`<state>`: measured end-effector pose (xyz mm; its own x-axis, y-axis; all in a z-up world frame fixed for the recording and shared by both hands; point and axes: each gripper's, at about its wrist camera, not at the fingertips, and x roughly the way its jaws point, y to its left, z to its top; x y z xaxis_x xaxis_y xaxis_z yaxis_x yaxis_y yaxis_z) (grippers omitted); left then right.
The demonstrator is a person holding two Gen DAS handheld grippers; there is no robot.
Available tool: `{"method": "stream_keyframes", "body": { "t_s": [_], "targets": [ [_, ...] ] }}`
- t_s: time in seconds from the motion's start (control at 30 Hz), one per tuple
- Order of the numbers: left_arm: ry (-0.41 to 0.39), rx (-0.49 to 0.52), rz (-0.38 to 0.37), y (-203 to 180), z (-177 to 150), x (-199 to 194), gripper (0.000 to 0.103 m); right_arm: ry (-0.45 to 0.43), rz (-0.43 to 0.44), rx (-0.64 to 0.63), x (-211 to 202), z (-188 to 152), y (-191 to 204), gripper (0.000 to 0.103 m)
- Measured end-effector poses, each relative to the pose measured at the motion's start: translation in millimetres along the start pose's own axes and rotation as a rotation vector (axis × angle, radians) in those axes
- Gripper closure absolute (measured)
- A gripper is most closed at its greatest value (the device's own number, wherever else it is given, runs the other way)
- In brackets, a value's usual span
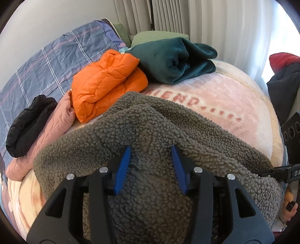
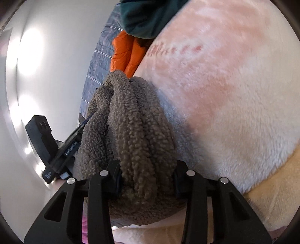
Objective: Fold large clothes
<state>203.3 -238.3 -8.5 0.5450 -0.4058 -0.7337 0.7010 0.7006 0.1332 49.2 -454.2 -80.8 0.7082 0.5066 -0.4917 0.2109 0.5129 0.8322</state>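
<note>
A grey-brown sherpa fleece garment (image 1: 150,131) with a nubby, curly pile lies bunched on a pink plush blanket (image 1: 225,97), near its front edge. It is gathered into thick folds, with a raised ridge running along its middle. Seen from the right wrist, the fleece (image 2: 131,122) forms rope-like rolls heaped against the blanket's left side.

Curtains (image 1: 168,15): pale, pleated, behind the bed.
Quilt (image 1: 43,62): blue plaid, lying against the wall.
Blanket (image 1: 215,93): pink plush with lettering, covering the bed.
</note>
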Motion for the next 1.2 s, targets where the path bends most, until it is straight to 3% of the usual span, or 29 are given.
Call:
{"method": "stream_keyframes", "body": {
  "t_s": [0.13, 0.2, 0.3, 0.43, 0.53, 0.67, 1.03, 1.2],
  "targets": [
    [-0.051, -0.070, 0.050, 14, 4, -21, 0.022, -0.026, -0.026, -0.048, 1, -5, 7, 0.062],
    [-0.107, -0.117, 0.010, 29, 2, -40, 0.016, -0.036, -0.036, -0.059, 2, -4, 7, 0.062],
    [-0.180, -0.237, 0.017, 66, -13, -64, 0.010, -0.037, -0.032, -0.061, 6, -4, 7, 0.061],
    [-0.144, -0.442, 0.056, 134, -49, -56, 0.009, -0.043, -0.038, -0.077, 4, -5, 5, 0.060],
    [-0.082, -0.610, -0.032, 171, -77, -33, 0.009, -0.056, -0.051, -0.093, 3, -7, 7, 0.059],
    [-0.054, -0.689, -0.158, 183, -91, -1, 0.003, -0.080, -0.084, -0.130, 3, -8, 12, 0.057],
    [-0.075, -0.802, -0.448, 203, -99, 58, 0.002, -0.144, -0.115, -0.188, 2, -15, 15, 0.052],
    [-0.067, -0.820, -0.500, 207, -99, 67, 0.002, -0.164, -0.127, -0.220, 2, -16, 16, 0.051]
  ]
}}
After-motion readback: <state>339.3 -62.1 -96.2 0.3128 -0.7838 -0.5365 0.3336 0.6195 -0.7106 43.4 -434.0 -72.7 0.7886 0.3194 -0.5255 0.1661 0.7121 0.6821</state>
